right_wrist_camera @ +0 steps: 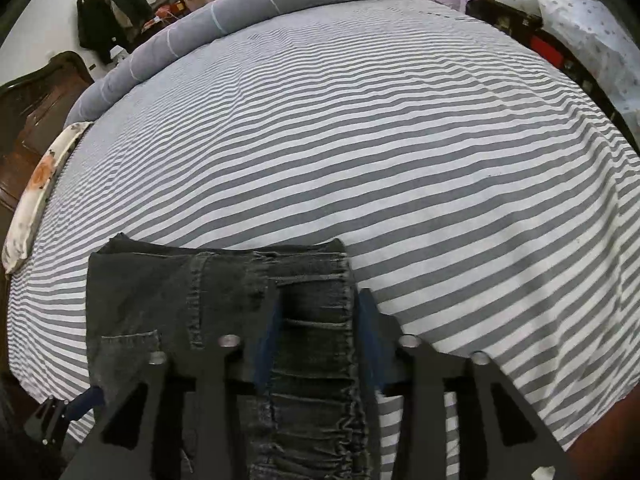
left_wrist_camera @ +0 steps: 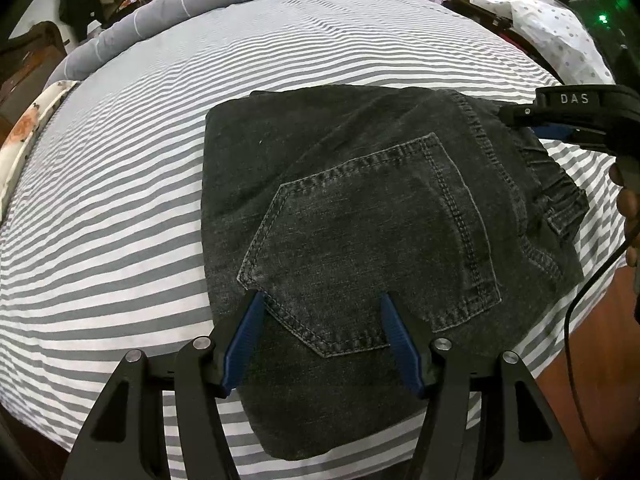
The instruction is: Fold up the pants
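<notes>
Folded black jeans (left_wrist_camera: 360, 216) are laid flat on the striped bed sheet (left_wrist_camera: 140, 208). Left gripper (left_wrist_camera: 322, 300) is held released over the back pocket (left_wrist_camera: 372, 248), nothing gripped. Right gripper (right_wrist_camera: 320, 300) is parted astride the elastic waistband (right_wrist_camera: 316, 352); pad contact cannot be told.

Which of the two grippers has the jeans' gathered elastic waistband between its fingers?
The right gripper: its blue fingers straddle the elastic waistband of the folded jeans. The left gripper instead hovers open over the back pocket.
</notes>
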Demonstrator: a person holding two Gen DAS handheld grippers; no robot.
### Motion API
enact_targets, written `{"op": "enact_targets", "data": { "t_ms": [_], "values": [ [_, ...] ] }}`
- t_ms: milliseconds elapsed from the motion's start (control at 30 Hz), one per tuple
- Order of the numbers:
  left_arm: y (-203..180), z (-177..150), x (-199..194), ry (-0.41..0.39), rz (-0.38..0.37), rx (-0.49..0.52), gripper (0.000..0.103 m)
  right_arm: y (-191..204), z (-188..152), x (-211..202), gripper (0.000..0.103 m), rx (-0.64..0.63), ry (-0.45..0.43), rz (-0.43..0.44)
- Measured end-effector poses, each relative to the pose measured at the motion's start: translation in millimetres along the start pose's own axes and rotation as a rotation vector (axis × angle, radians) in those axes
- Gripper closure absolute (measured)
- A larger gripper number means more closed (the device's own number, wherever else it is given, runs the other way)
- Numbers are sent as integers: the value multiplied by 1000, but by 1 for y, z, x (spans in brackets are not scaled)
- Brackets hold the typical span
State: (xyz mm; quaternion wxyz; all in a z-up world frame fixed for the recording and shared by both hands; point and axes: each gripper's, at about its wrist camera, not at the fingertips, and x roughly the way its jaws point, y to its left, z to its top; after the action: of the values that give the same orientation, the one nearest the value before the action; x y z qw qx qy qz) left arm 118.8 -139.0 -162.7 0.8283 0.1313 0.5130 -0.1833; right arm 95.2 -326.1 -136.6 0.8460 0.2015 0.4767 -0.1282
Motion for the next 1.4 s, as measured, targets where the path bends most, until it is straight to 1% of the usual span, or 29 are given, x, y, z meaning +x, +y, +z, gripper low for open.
{"op": "enact_targets", "data": {
  "t_ms": [67, 167, 267, 300, 400, 467, 600, 667, 733, 900, 1033, 1100, 1167, 1267, 1333, 1367, 1400],
  "values": [
    [0, 1, -1, 3, 1, 1, 41, -3, -2, -3, 51, 6, -2, 4],
    [2, 6, -2, 9, -6, -4, 41, -12, -8, -6, 50, 29, 15, 52],
    [11, 10, -6, 11, -47, -26, 41, -18, -19, -7, 48, 29, 46, 118],
    [17, 12, -8, 7, -70, -45, 41, -19, -22, -7, 48, 26, 53, 134],
    [44, 15, -11, -16, -124, -127, 41, -24, -34, -3, 47, 2, 91, 217],
    [65, 17, -9, -20, -143, -182, 41, -27, -39, -3, 43, -10, 88, 252],
    [99, 21, 0, -5, -201, -293, 41, -41, -38, 3, 43, 18, 97, 346],
    [113, 22, 8, 4, -251, -350, 41, -46, -34, 6, 43, 22, 101, 373],
    [119, 21, 13, 13, -289, -382, 41, -50, -33, 9, 43, 20, 109, 392],
    [120, 20, 20, 12, -335, -385, 41, -60, -34, 10, 42, 11, 102, 414],
    [112, 22, 23, 9, -351, -338, 41, -65, -35, 16, 41, -7, 99, 455],
    [108, 25, 22, 8, -357, -318, 41, -65, -34, 20, 40, -18, 100, 494],
    [105, 28, 23, 11, -382, -305, 41, -62, -32, 23, 40, -34, 103, 534],
    [98, 33, 24, 18, -380, -277, 41, -52, -32, 25, 40, -62, 125, 573],
    [98, 33, 23, 14, -401, -266, 44, -53, -31, 23, 40, -50, 133, 645],
    [100, 32, 22, 11, -404, -264, 45, -55, -31, 23, 44, -45, 136, 661],
    [103, 31, 22, 9, -405, -262, 49, -57, -30, 24, 51, -44, 140, 663]
  ]
}}
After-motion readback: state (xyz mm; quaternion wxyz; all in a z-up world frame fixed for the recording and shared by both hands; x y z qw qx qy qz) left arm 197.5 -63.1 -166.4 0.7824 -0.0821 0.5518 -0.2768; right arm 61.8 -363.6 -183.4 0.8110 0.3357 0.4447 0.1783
